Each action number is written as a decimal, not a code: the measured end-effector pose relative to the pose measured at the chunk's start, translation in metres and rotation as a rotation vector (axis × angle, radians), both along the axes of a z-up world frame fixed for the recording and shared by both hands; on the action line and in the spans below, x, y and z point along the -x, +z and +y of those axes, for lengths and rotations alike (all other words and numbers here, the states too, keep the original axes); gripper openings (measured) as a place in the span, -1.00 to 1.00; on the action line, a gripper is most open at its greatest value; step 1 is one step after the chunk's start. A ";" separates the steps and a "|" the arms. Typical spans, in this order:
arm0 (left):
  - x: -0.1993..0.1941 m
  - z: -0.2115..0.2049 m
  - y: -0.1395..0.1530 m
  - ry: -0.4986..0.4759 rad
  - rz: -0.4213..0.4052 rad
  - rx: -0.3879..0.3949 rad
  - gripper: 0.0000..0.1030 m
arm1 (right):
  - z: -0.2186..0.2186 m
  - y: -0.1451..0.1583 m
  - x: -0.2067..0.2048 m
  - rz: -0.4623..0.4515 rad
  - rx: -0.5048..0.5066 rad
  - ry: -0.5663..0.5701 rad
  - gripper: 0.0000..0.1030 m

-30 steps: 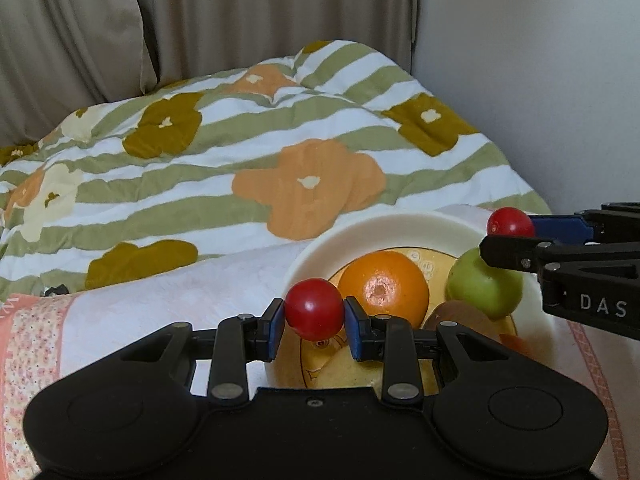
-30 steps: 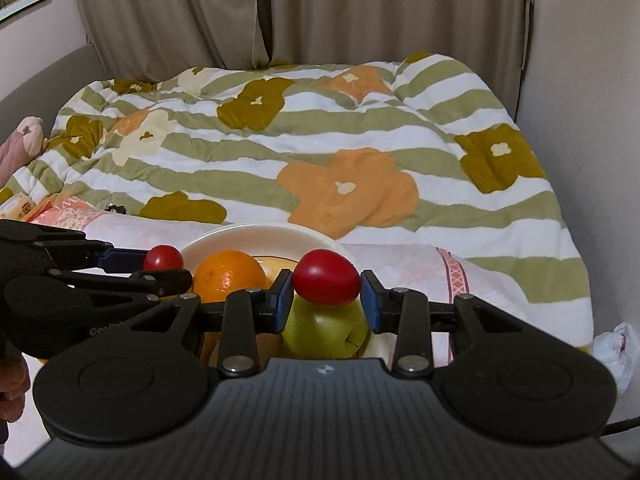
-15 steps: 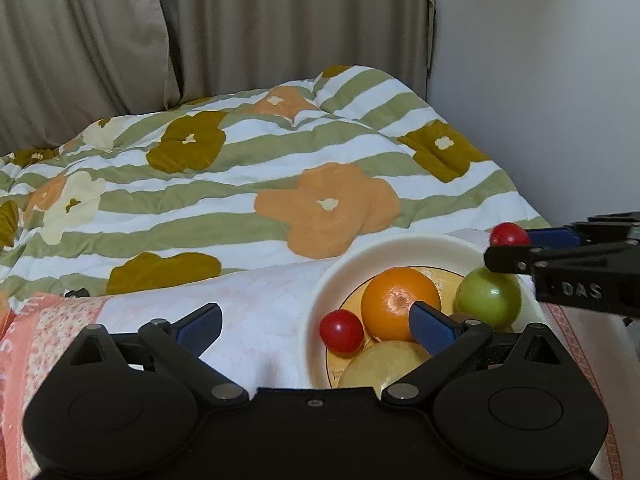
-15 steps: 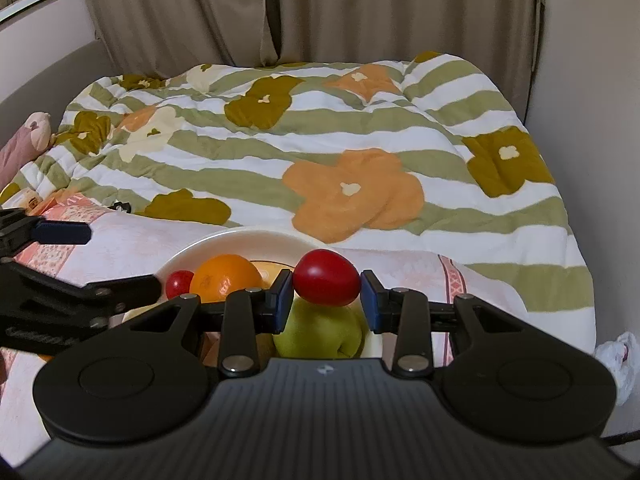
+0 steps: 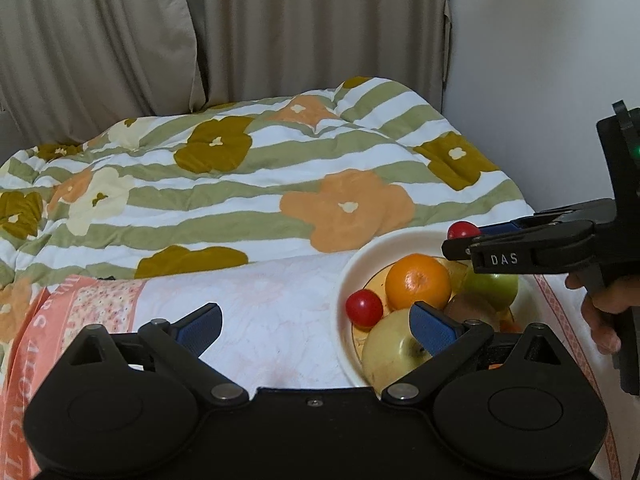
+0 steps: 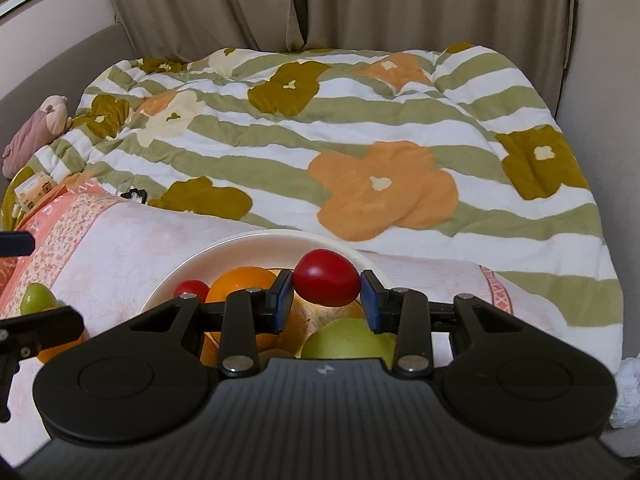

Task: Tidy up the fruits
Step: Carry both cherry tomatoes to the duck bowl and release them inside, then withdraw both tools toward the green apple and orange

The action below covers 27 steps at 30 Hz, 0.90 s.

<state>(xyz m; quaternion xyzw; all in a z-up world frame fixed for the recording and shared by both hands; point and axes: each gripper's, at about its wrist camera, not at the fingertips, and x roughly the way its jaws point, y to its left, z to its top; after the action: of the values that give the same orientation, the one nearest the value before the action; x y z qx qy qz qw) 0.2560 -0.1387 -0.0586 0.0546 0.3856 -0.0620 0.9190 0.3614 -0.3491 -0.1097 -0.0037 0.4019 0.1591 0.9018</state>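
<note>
A cream bowl (image 5: 356, 264) on the pink cloth holds an orange (image 5: 418, 282), a small red tomato (image 5: 364, 308), a yellow apple (image 5: 394, 350), a green apple (image 5: 496, 286) and a brown kiwi (image 5: 470, 308). My left gripper (image 5: 316, 326) is open and empty, just left of and in front of the bowl. My right gripper (image 6: 326, 300) is shut on a red tomato (image 6: 326, 282) and holds it over the bowl (image 6: 256, 246). It shows in the left wrist view (image 5: 464, 236) at the bowl's far right rim.
A flowered striped quilt (image 5: 256, 184) covers the bed behind the bowl. A pink-bordered cloth (image 5: 248, 312) lies under the bowl. A small green fruit (image 6: 38, 298) lies at the left on the cloth. Wall at right, curtains behind.
My left gripper opened and let its tomato go into the bowl, then drew back to the left. My right gripper kept its tomato and stayed over the bowl.
</note>
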 end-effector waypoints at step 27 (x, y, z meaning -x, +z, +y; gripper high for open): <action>0.048 0.019 0.033 0.021 -0.068 -0.015 0.98 | -0.012 0.057 0.057 -0.097 0.017 -0.133 0.95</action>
<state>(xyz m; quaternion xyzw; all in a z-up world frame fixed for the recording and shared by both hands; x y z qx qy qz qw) 0.2085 -0.1202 -0.0260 0.0597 0.3551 -0.0476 0.9317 0.3042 -0.3611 -0.0529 0.0078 0.3585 0.0948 0.9287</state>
